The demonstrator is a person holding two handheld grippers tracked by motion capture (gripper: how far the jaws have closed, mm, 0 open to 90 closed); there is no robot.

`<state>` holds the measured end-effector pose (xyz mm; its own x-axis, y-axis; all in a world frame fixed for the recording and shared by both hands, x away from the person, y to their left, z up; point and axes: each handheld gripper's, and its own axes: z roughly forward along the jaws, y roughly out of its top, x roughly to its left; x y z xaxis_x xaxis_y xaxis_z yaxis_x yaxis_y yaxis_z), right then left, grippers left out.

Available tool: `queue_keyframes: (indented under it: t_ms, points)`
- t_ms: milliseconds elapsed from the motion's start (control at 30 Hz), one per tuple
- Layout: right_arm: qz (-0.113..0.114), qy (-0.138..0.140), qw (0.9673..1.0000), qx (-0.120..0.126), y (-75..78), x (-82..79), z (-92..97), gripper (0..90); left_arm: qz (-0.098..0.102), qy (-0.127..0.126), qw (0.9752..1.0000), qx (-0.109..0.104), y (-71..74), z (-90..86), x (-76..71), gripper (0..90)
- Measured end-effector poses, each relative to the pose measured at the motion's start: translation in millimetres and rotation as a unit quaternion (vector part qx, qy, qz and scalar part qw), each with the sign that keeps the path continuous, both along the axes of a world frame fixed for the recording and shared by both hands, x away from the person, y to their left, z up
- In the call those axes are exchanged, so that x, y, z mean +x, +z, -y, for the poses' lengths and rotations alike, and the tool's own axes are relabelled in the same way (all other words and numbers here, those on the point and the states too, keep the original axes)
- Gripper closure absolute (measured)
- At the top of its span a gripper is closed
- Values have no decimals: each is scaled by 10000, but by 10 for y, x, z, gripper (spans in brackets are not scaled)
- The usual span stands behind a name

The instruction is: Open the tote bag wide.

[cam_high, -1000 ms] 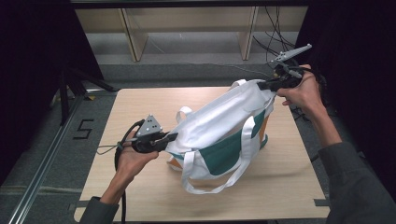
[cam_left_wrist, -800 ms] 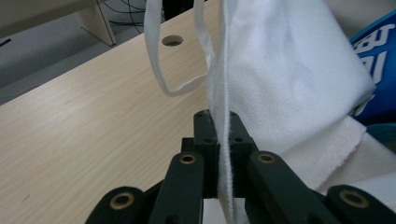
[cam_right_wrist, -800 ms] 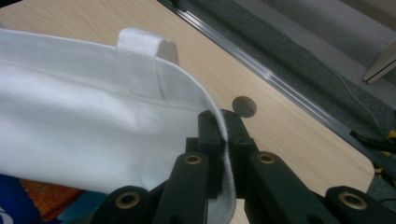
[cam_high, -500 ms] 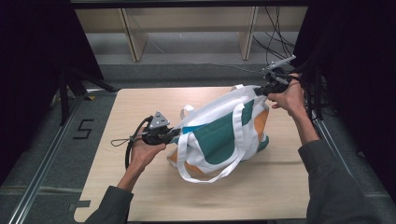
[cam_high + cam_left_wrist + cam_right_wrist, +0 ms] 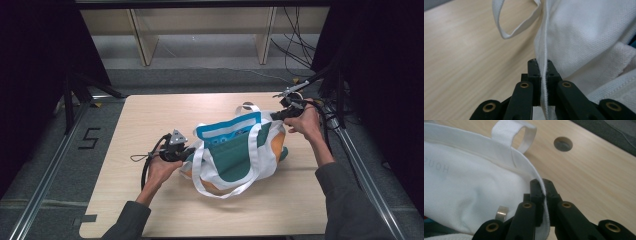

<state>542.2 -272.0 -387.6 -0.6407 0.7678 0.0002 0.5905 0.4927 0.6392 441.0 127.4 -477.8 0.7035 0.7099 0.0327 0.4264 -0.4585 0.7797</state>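
Bag (image 5: pixel 235 155) between my two hands is what everything turns on: it lies on the wooden table (image 5: pixel 150 115), a little right of the middle, and its long axis runs from my left gripper (image 5: pixel 186 156) at the near left end up to my right gripper (image 5: pixel 274 116) at the far right end. My left gripper is clamped on a white fabric edge of the bag; in the left gripper view the seam runs straight up out of the closed jaws, with a loose white strap (image 5: pixel 506 27) looping beyond it over the wood. My right gripper is likewise pinched tight on the white rim (image 5: pixel 524 165) at the opposite end, and in the right gripper view a small strap loop (image 5: pixel 522 135) stands just past the jaws, with a round hole (image 5: pixel 563 144) in the tabletop farther off. So each hand has its own end, and neither is nearer the middle. From above, the mouth sags open toward me, showing the teal inside and a blue panel, while a long white handle (image 5: pixel 225 187) trails off the near side onto the table. I judge that the next move depends on keeping the two grips apart along that slanting line, so the cloth stays spread between them; if my hands drift together, the body will likely slump and fold.
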Motion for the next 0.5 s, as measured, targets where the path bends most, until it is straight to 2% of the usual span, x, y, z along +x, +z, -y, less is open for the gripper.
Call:
queue_keyframes:
  t_ms: [33, 67, 100, 133, 167, 200, 300, 367, 400, 467, 500]
  points:
    - [-87, 52, 9999, -61, -35, -7, 11, 886, -75, 3, 10000, -56, -41, -5, -6, 859]
    - [-72, 22, 10000, 8, -100, -6, 15, 886, -110, 59, 9998, -165, -71, -4, -18, 859]
    - [-129, 6, 9999, 43, -141, -14, 24, 886, -82, 8, 9999, -136, -81, -15, -16, 859]
    - [-132, 12, 9999, 72, -185, -19, 34, 886, -69, 52, 9997, -226, -100, -7, -20, 859]
    - [-127, 47, 9999, -8, -226, -21, 45, 886, -113, -3, 9998, -149, -101, -18, -13, 859]
    - [-155, 25, 9999, 46, -276, -32, 38, 886, -95, 91, 9996, -268, -123, -2, -12, 858]
    - [-331, 35, 9994, -109, -466, -71, 49, 886, -161, 63, 9997, -195, -190, -2, -1, 858]
    - [-293, 123, 9994, -97, -619, -77, 80, 886, -212, 122, 9993, -291, -238, 8, -5, 857]
    - [-362, 12, 9993, 31, -669, -101, 79, 885, -243, 149, 9991, -326, -240, 9, -12, 857]
    - [-394, -64, 9990, 217, -671, -134, 92, 881, -211, 132, 9994, -220, -216, 11, -20, 856]
    - [-312, -25, 9993, 192, -638, -137, 113, 879, -196, 91, 9996, -194, -204, 14, -24, 857]
